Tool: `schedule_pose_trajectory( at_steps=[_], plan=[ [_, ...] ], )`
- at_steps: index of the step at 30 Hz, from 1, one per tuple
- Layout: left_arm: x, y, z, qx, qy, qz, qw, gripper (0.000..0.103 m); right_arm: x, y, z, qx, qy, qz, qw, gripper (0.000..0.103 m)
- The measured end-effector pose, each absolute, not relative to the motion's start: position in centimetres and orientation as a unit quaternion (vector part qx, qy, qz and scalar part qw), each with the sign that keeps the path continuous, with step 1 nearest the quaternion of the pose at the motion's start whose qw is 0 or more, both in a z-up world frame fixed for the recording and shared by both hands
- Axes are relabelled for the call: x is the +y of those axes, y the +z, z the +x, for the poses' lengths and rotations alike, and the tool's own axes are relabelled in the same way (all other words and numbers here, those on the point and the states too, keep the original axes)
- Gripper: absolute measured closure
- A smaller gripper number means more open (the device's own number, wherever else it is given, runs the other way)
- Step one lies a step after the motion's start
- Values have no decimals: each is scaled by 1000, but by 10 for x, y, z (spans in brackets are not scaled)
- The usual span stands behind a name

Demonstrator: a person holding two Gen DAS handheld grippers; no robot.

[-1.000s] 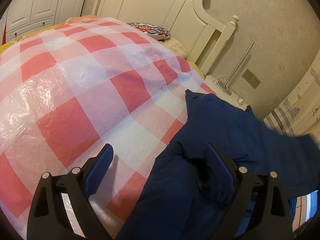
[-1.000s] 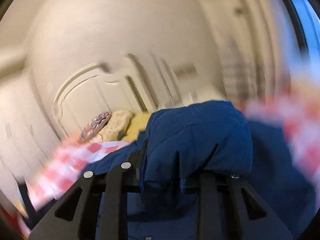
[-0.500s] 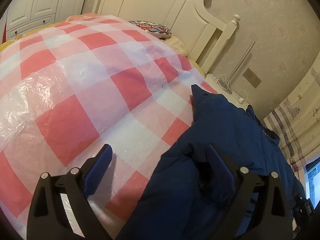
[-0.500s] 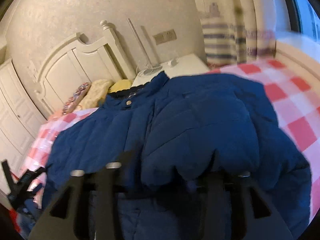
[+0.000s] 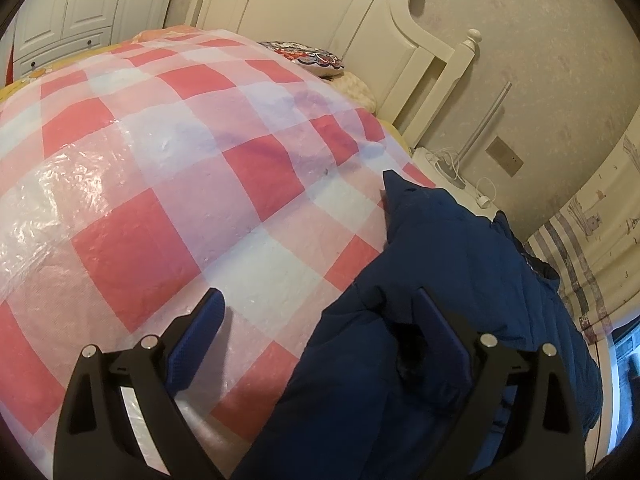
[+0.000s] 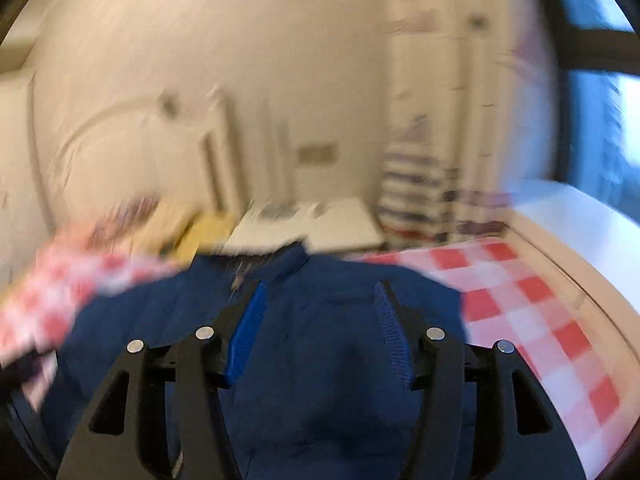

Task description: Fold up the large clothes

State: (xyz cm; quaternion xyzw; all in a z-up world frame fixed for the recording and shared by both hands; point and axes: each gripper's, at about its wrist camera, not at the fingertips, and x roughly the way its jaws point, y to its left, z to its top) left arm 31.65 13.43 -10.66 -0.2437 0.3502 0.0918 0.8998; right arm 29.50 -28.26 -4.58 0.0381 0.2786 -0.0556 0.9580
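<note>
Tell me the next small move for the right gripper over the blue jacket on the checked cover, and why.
Probably lift the right gripper clear and reach for the next part to fold. Its jaws have just been opening and now stand apart over the blue jacket, pads off the fabric, so that fold looks released. The left gripper is open too, one finger against the jacket's edge on the checked cover.

One blue padded jacket, one checked bed cover, two pillows, one headboard, two hand-held grippers
</note>
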Motion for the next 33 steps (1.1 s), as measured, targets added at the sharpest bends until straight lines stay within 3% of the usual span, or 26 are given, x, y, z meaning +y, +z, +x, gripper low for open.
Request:
schedule_pose_trajectory(
  at_steps=[3, 9, 14, 17, 21, 27, 33],
  plan=[
    [133, -105, 316, 348, 93, -242, 901, 8, -288, -99, 318, 377, -53, 25, 925, 47],
    [100, -55, 309, 313, 63, -182, 930, 9, -293, -107, 320, 385, -40, 28, 921, 44],
    [40, -7, 340, 296, 10, -85, 951, 2, -289, -106, 315, 386, -40, 24, 921, 43],
    [10, -20, 384, 347, 10, -32, 937, 2, -287, -102, 315, 386, -39, 25, 921, 43],
    [-9, -82, 430, 439, 18, 9, 898, 2, -286, -101, 315, 387, -37, 23, 921, 40],
    [-12, -105, 423, 406, 14, 37, 913, 2, -288, -99, 314, 395, 27, 41, 917, 17],
    [-13, -106, 425, 402, 18, 39, 914, 2, -290, -61, 316, 354, -20, 55, 933, 25]
  ],
)
